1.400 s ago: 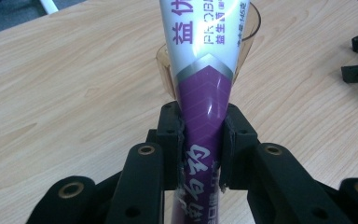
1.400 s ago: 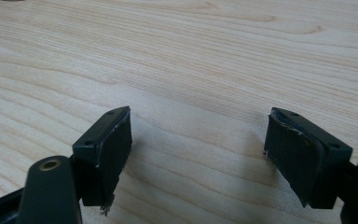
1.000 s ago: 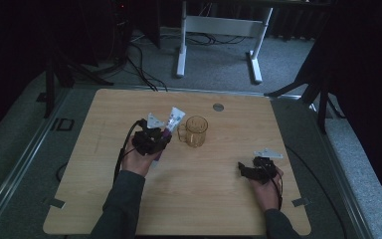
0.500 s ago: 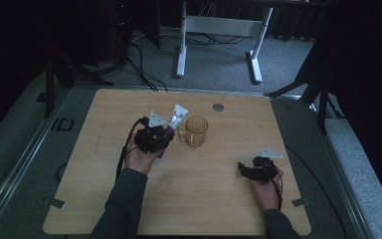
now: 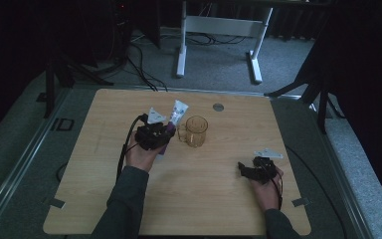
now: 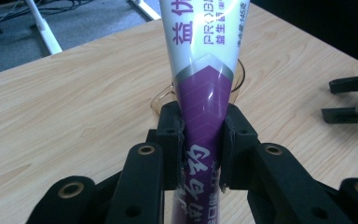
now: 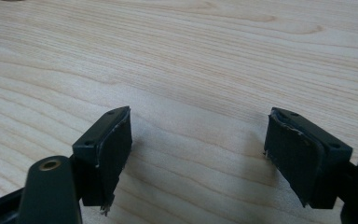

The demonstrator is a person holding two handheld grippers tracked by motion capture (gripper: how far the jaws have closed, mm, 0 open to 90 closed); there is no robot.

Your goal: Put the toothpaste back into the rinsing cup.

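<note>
A light wooden table (image 5: pixel 104 199) is set on grey carpet (image 5: pixel 25 149). A white desk frame (image 5: pixel 219 30) is seen beyond, with dark cables (image 5: pixel 139 55) at far left.

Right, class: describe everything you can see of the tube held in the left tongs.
The tube is a soft, glossy plastic squeeze tube, white at its wide flat end and purple toward the gripped part, with printed lettering. The left tongs clamp it across the purple section. It tilts up off the wooden table, flat end highest, just beside the clear amber mug. Its cap end is hidden.
</note>
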